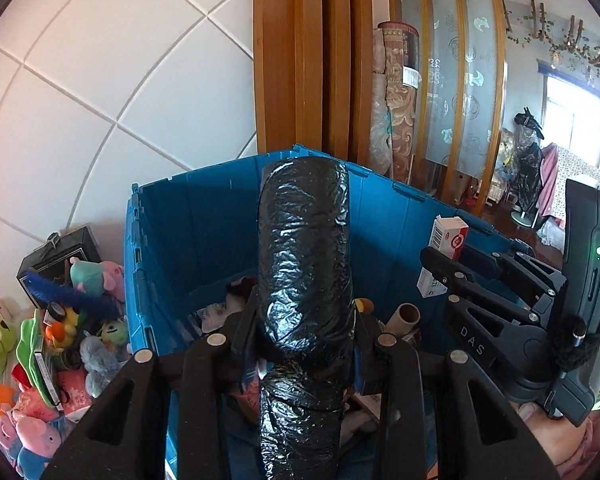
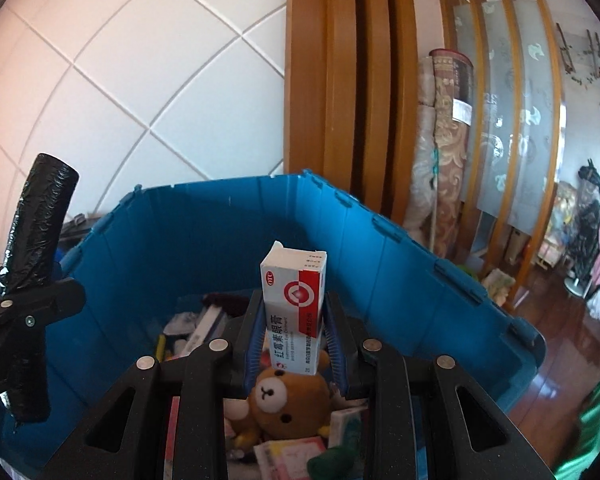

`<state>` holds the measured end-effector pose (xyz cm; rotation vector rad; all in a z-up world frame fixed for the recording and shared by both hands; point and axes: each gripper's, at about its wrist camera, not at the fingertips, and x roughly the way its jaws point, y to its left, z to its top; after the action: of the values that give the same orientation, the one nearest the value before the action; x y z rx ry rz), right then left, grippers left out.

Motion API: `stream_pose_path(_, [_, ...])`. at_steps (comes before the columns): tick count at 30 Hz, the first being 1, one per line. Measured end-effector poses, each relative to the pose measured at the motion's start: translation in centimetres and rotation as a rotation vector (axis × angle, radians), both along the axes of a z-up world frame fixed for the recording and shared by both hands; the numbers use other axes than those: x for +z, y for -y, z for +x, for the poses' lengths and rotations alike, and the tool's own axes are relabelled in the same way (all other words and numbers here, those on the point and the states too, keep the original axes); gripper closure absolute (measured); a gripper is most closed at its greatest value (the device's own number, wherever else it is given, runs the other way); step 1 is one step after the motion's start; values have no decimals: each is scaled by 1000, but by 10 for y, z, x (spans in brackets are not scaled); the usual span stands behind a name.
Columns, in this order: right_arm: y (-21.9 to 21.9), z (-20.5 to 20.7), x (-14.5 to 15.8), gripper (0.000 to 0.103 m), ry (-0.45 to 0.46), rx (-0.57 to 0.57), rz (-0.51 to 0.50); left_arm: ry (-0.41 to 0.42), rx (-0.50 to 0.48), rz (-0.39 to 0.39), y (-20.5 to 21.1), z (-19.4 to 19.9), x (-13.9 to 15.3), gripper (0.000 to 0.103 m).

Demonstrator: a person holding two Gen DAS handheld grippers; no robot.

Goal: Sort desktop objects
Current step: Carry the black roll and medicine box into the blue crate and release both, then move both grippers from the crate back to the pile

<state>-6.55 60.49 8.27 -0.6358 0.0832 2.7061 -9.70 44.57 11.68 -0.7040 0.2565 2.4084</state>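
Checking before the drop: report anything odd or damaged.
The medicine box in the right tongs has a torn-open top flap. The black wrapped roll in the left tongs looks crinkled but intact.

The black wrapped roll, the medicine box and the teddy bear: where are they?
black wrapped roll (image 1: 304, 264), left wrist view, its middle.
medicine box (image 2: 294, 304), right wrist view, its red-and-white front.
teddy bear (image 2: 278, 394), right wrist view, its face.

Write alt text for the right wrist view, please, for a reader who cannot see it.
The right gripper holds a white and red medicine box upright over an open blue storage crate containing a brown teddy bear and other small items. At the left edge, the left gripper holds a black plastic-wrapped roll; behind are white wall tiles and wooden door frames.
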Motion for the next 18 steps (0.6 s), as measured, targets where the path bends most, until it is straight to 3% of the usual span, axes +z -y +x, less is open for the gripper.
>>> stream_pose_path(3, [-8,-4,-4,75,11,-3,-5,-15,22,-22,-1,1,-3,65])
stream_pose_path(6, [-12,-6,-4,69,10,-5,-8,-32,28,-23,0,3,-4,51])
stream_pose_path(8, [-13,-5,-5,55,8,-5,-7,-48,31,-21,0,4,-3,42])
stream_pose_path(10, [-13,-5,-5,27,4,0,-10,-66,30,-20,1,7,-3,39])
stream_pose_path(15, [-11,2,-1,0,-21,5,-19,-72,31,-25,0,7,-4,39])
stream_pose_path(18, [-10,5,2,0,-32,-1,-18,-74,30,-24,-1,7,-3,39])
